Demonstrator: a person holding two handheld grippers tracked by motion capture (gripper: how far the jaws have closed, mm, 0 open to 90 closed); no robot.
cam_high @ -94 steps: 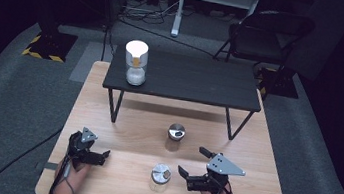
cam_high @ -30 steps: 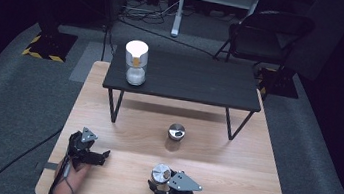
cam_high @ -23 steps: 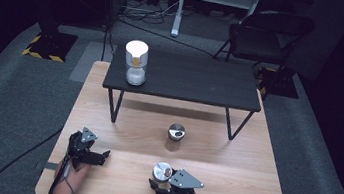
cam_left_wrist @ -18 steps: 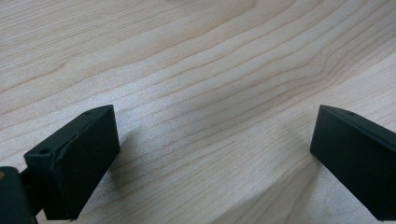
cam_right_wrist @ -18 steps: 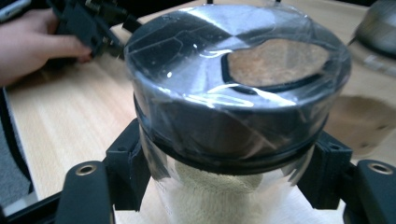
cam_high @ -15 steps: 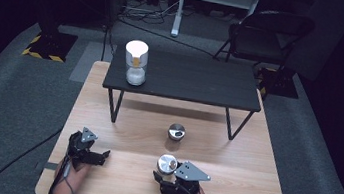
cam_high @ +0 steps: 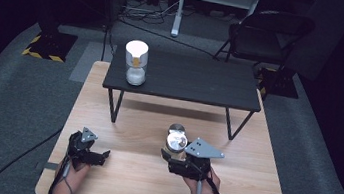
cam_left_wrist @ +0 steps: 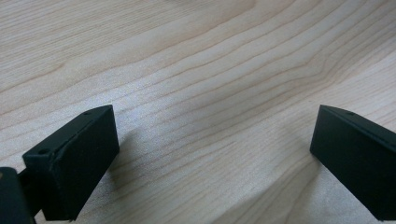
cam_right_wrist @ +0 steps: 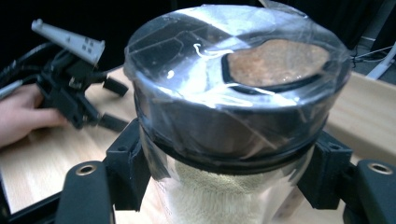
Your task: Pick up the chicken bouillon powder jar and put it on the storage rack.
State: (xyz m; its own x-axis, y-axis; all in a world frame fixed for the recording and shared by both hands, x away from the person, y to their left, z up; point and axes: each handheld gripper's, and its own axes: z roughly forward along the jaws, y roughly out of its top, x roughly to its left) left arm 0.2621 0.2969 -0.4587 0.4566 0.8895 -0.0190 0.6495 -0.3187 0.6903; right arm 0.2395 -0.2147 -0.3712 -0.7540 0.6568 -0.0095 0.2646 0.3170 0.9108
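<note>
Right gripper view: right gripper [cam_right_wrist: 224,186] clamps the film-wrapped jar [cam_right_wrist: 233,116] below its lid (slick wrap), so it may slip toward 6 o'clock.

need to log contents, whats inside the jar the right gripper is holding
The jar is clamped between the right gripper fingers. Through the clear wall below its dark lid, a pale grainy filling shows. Plastic wrap over the lid glares, and how far down the filling goes is out of frame.

left gripper [cam_high: 83,148]: black, grey three-cornered plate | right gripper [cam_high: 187,160]: black, grey plate, trailing cable
</note>
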